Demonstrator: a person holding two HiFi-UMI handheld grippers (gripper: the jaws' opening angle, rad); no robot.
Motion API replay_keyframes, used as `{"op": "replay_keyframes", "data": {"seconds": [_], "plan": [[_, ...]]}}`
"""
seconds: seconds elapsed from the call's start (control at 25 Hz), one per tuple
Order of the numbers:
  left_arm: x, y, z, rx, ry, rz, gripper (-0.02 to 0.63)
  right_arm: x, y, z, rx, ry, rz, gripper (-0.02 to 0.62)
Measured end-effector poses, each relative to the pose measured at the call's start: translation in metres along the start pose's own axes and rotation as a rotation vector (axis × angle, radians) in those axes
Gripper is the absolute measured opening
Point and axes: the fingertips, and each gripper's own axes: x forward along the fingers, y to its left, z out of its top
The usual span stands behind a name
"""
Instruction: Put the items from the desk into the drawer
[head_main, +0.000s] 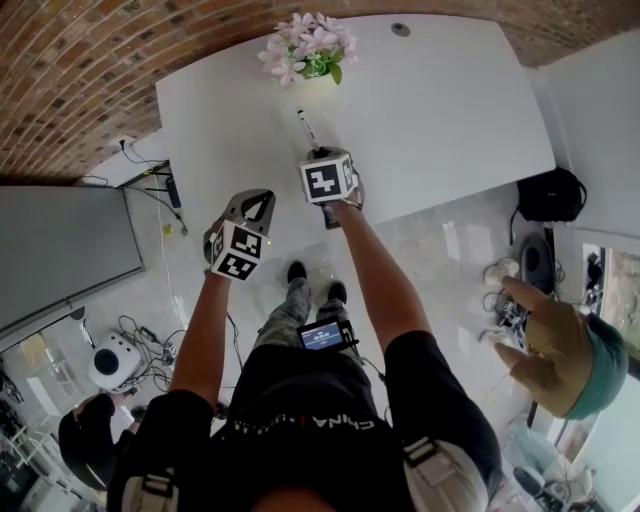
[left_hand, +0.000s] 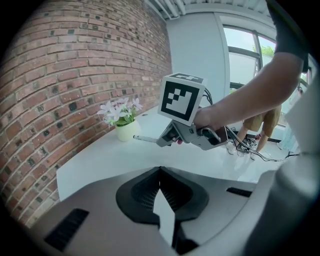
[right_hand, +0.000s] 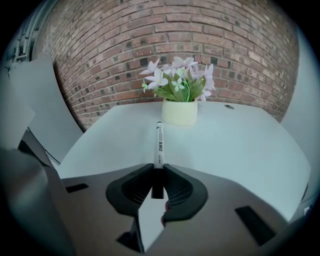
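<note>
A white marker pen (right_hand: 159, 142) with a black cap end sticks out forward over the white desk (head_main: 450, 100), clamped in my right gripper (right_hand: 158, 169), which is shut on its rear end. The head view shows that gripper (head_main: 318, 152) above the desk's front middle, with the pen (head_main: 307, 128) pointing toward the flower pot. My left gripper (head_main: 262, 196) hovers at the desk's front edge, to the left of the right one. Its jaws (left_hand: 160, 170) are shut with nothing between them. From the left gripper view, the pen (left_hand: 145, 138) juts from the right gripper (left_hand: 167, 140). No drawer shows.
A cream pot of pink flowers (head_main: 312, 50) stands at the desk's back edge by the brick wall (right_hand: 165, 40). A grey panel (head_main: 60, 250) lies left of the desk. Cables (head_main: 150, 335) lie on the floor, a black bag (head_main: 552, 195) sits right, and another person (head_main: 560, 350) stands there.
</note>
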Motion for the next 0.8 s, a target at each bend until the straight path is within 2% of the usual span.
{"op": "replay_keyframes", "data": {"seconds": [0.28, 0.44, 0.8], "plan": [[-0.028, -0.008, 0.021, 0.007, -0.024, 0.047, 0.011, -0.06, 0.0, 0.002, -0.041, -0.055, 0.009, 0.071], [-0.049, -0.02, 0.03, 0.012, -0.038, 0.076, 0.011, -0.104, 0.007, -0.01, -0.076, -0.059, 0.039, 0.071], [-0.085, -0.066, 0.042, 0.023, -0.057, 0.123, 0.011, -0.196, 0.011, -0.043, -0.138, -0.153, 0.089, 0.071]]}}
